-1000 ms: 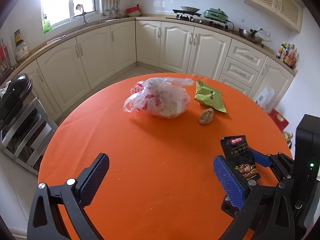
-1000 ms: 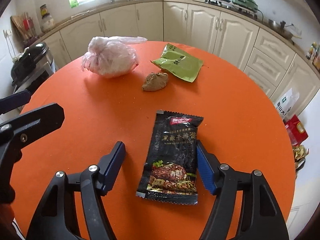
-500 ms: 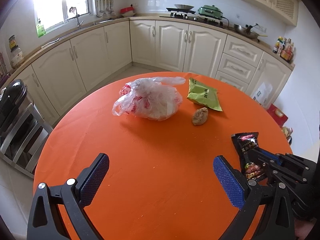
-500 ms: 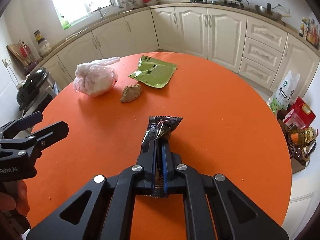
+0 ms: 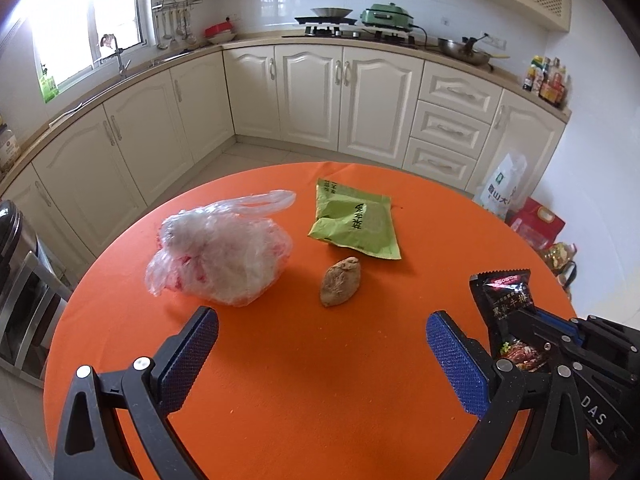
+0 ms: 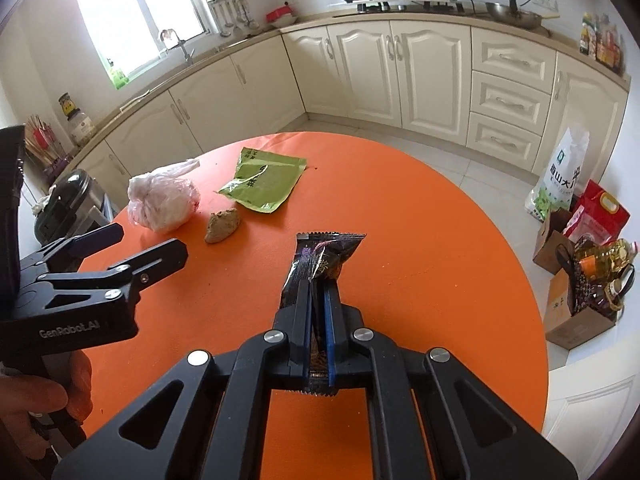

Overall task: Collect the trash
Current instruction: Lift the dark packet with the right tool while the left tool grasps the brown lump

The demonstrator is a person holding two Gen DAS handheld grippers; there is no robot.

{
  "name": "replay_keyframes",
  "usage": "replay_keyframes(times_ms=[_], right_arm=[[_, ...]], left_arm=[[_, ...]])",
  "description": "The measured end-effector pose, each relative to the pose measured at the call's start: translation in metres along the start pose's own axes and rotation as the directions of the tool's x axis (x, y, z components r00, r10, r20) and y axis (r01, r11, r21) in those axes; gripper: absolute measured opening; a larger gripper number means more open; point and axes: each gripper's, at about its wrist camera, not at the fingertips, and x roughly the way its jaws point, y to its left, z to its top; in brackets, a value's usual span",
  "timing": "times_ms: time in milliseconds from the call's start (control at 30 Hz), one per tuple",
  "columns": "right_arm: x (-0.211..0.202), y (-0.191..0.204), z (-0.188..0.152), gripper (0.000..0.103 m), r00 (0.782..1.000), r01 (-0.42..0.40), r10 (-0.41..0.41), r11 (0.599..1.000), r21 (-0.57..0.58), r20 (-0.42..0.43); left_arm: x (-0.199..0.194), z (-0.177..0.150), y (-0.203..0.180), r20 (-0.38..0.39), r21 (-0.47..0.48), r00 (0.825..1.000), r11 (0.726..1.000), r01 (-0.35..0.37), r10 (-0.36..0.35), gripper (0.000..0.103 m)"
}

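Black wrapper [image 6: 320,264] between right fingers [image 6: 306,320]

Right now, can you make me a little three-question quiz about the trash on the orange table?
1. True or false: the right tool is shut on the black packet.
2. Which thing lies between the clear plastic bag and the green packet, a bit nearer the camera in the left wrist view? A) brown lump B) spoon C) bottle
3. Fill in: the left tool is ____, with nothing between its pads.

Key: 1 true; 2 A; 3 open
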Motion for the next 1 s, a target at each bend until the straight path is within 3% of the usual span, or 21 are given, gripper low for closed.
replay_keyframes(times_ms=[467,500,533,667,833,1000], right_arm=[[0.015,-0.025,0.011,0.004,1.0,0.029,-0.029,0.999,0.03,-0.009],[0.016,-0.025,0.012,0.004,1.0,0.03,-0.029,0.999,0.031,-0.009],[0.016,-0.026,0.013,0.004,0.999,0.032,-0.032,0.999,0.032,-0.009],[0.016,-0.028,0.016,0.004,0.999,0.04,-0.04,0.998,0.04,-0.005],[0.009,-0.029,0.015,0.004,0.999,0.047,-0.048,0.998,0.052,0.003],[-0.002,-0.026,0.011,0.004,0.999,0.051,-0.052,0.997,0.057,0.012]], left_arm=[[0.076,0.027,-0.024,-0.071,0.01,0.997,1.0,0.014,-0.013,0.1],[0.08,0.029,-0.028,-0.073,0.008,0.997,1.0,0.017,-0.016,0.097],[0.084,0.031,-0.028,-0.081,0.006,0.996,1.0,0.027,-0.026,0.087],[0.09,0.034,-0.028,-0.076,0.017,0.997,0.999,0.032,-0.031,0.072],[0.089,0.028,-0.011,-0.049,-0.019,0.998,0.999,0.031,-0.032,0.025],[0.079,0.018,-0.004,-0.057,-0.03,0.996,0.997,0.066,-0.067,0.021]])
